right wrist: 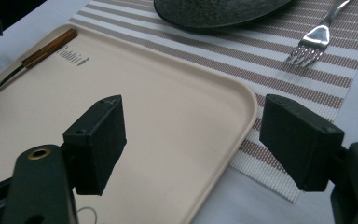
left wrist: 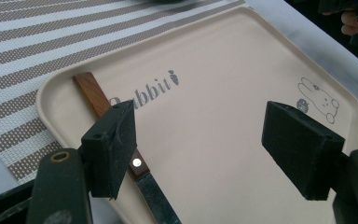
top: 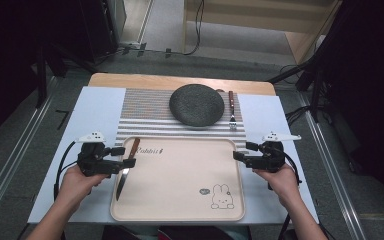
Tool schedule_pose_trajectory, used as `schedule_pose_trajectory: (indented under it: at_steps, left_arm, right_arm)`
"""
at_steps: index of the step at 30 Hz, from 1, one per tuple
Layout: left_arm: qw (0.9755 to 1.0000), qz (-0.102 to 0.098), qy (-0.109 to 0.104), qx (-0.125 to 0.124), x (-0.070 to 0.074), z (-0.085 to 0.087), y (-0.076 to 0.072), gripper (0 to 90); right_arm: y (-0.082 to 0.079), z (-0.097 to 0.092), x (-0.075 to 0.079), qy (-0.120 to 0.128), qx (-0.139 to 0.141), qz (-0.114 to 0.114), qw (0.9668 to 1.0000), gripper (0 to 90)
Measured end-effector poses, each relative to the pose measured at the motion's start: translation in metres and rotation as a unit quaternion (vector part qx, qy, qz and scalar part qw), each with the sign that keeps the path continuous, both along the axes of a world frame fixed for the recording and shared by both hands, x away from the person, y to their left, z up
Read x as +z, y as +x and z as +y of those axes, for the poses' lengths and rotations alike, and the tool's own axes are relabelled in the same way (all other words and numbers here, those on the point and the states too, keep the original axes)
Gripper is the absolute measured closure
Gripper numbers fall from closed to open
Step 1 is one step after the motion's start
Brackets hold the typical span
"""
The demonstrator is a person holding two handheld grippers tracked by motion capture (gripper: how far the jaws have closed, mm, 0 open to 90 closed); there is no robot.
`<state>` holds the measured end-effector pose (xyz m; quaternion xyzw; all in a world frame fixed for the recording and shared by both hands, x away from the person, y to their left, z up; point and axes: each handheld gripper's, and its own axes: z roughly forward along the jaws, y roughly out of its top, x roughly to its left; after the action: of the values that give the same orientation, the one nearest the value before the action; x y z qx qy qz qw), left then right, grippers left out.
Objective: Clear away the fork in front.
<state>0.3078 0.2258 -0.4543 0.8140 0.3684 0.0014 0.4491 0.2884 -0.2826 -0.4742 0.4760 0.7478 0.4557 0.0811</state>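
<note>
Knife (top: 126,167): lower left of the high view, lying along tray's (top: 180,210) left rim
Left gripper (top: 121,158): jaws wide apart — nothing gripped, knife just beneath
Right gripper (top: 240,151): jaws wide too — empty, by tray's right rim

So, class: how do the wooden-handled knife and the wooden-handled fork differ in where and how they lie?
The wooden-handled knife lies in the beige tray, along its left rim; the wooden-handled fork lies on the striped placemat, right of the dark round plate. The knife lies slightly slanted; the fork lies straight. Both have brown handles pointing away from the person.
</note>
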Motion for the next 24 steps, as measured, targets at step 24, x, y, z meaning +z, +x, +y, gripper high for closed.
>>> schedule_pose_trajectory:
  at_steps: [24]
  left_arm:
    - [1.0,0.004,0.001,0.005,-0.005,0.005,-0.002,26.9]
  right_arm:
    - [0.045,0.005,0.011,-0.016,-0.051,0.003,0.9986,21.8]
